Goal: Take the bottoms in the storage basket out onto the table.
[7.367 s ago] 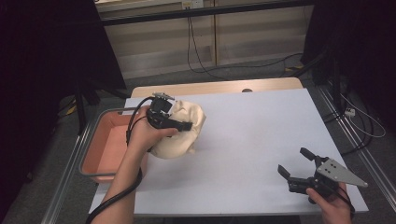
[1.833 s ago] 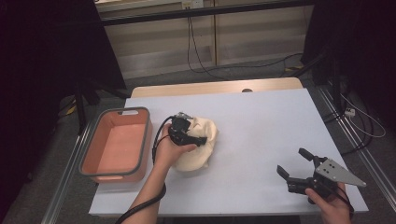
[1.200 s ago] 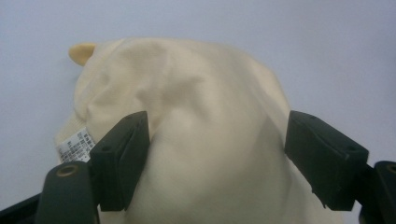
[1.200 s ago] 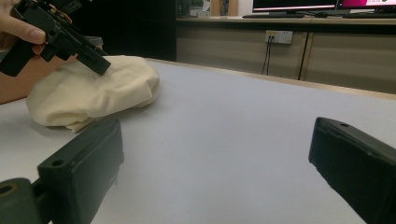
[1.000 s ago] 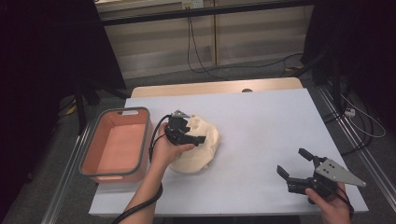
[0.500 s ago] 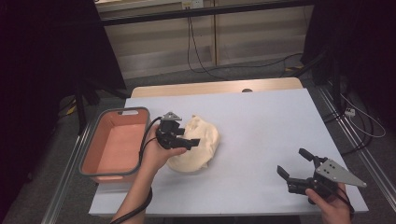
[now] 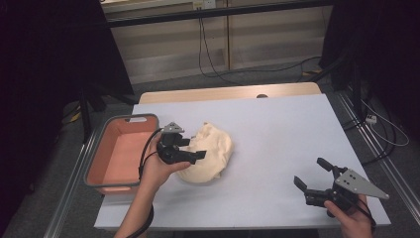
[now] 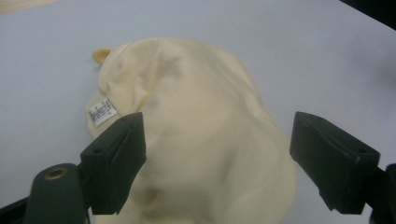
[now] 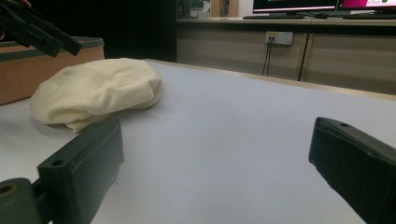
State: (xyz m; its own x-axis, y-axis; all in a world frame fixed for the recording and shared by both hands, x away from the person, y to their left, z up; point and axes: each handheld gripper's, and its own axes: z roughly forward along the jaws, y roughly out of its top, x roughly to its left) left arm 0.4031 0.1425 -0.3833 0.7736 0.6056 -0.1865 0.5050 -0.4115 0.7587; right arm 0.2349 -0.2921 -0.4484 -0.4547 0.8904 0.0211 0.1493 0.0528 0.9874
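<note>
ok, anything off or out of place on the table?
Nothing damaged or spilled. The cream cloth lies in a crumpled heap beside the pink bin, its label showing. The left gripper hangs open over it; the right gripper is open, apart.

- Lab or test room, not a home: one plain white table [image 7: 277, 148] set on a bare metal frame, with rails running along its edges [image 7: 381, 163].
- Beyond the right claw [image 9: 210, 186], across the table: a long counter [image 9: 289, 28] with a wall socket [image 9: 279, 37] and cables [image 9: 267, 58] hanging from it.
- On top of that counter, monitors [image 9: 294, 4] lit up.
- Far side of the table from the left claw [image 7: 190, 151]: loose black cables [image 7: 213, 54] trailing over the grey floor.
- Black curtains [image 7: 54, 59] to both sides of the table, dim room.
- Each claw hand-held, cable trailing from it; recording rig look.
</note>
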